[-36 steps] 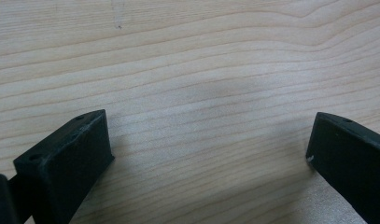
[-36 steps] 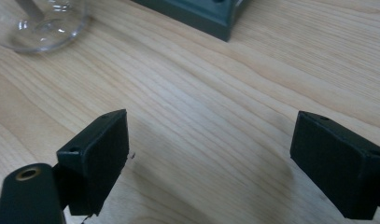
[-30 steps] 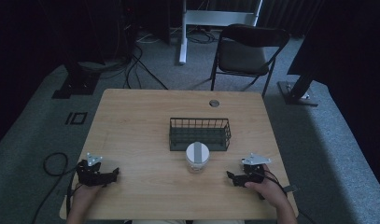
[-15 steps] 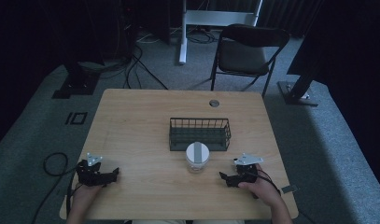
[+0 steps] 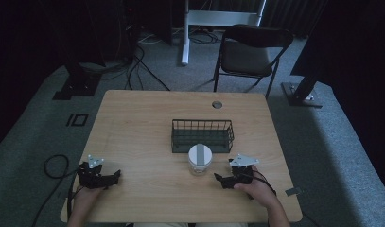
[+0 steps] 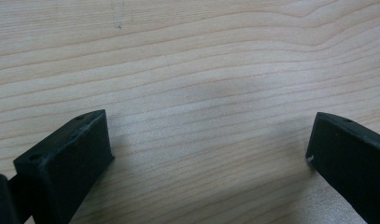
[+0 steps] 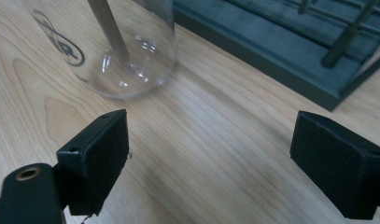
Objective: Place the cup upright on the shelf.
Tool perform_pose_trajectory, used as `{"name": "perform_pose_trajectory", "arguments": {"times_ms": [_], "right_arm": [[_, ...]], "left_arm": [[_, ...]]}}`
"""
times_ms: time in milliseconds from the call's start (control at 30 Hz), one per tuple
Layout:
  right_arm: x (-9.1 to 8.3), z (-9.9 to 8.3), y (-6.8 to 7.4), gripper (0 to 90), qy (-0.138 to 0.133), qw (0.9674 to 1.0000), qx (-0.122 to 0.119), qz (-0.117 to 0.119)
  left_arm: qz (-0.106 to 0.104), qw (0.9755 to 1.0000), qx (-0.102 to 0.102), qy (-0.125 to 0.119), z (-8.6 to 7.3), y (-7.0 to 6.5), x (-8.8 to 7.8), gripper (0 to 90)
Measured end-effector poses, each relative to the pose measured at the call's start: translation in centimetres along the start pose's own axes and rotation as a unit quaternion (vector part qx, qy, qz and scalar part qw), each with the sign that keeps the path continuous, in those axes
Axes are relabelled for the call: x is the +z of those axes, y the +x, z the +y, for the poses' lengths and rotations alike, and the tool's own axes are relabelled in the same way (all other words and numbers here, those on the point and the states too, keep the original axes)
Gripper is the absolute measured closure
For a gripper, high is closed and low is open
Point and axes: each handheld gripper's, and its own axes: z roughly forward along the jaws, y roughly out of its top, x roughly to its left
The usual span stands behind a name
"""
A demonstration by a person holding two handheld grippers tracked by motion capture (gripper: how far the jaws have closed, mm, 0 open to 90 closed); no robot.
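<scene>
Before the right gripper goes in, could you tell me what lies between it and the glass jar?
Nothing: in the right gripper view, bare table lies between the open right gripper and the glass jar.

One jar [image 5: 199, 159], one wire basket [image 5: 202, 135], two grippers [image 5: 220, 179].

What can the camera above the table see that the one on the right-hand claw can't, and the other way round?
The high view alone shows the whole table, the chair behind it, the jar's white lid, and the left gripper open over bare wood. The right gripper view alone shows a dark printed mark on the glass and the jar's clear base. Both show the jar standing in front of the wire basket, with the open right gripper close by, not touching it.
</scene>
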Motion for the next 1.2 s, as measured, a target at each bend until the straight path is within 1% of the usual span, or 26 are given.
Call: {"name": "perform_pose_trajectory", "arguments": {"times_ms": [367,533,633,733,900,1000,1033,1200], "right_arm": [[0.5,0.6,0.8,11.2,-0.01,0.9999,-0.006,0.012],[0.8,0.8,1.1,11.3,-0.015,0.9998,-0.009,0.014],[0.8,0.9,1.2,11.2,-0.018,0.9997,-0.006,0.015],[1.0,1.1,1.4,11.2,-0.025,0.9995,-0.009,0.015],[1.2,1.6,1.7,11.3,-0.042,0.9989,-0.008,0.02],[1.3,1.9,2.2,11.3,-0.047,0.9984,-0.016,0.028],[1.4,2.0,2.4,11.3,-0.051,0.9979,-0.019,0.034],[1.6,2.4,3.1,11.3,-0.065,0.9967,-0.023,0.043]], "left_arm": [[0.0,1.0,0.0,0.0,0.0,0.0,0.0,0.1],[0.0,1.0,0.0,0.0,0.0,0.0,0.0,0.1],[0.0,1.0,0.0,0.0,0.0,0.0,0.0,0.1],[0.0,1.0,0.0,0.0,0.0,0.0,0.0,0.1],[0.0,1.0,0.0,0.0,0.0,0.0,0.0,0.1],[0.0,1.0,0.0,0.0,0.0,0.0,0.0,0.1],[0.0,1.0,0.0,0.0,0.0,0.0,0.0,0.1],[-0.001,1.0,0.0,0.0,0.0,0.0,0.0,0.1]]}}
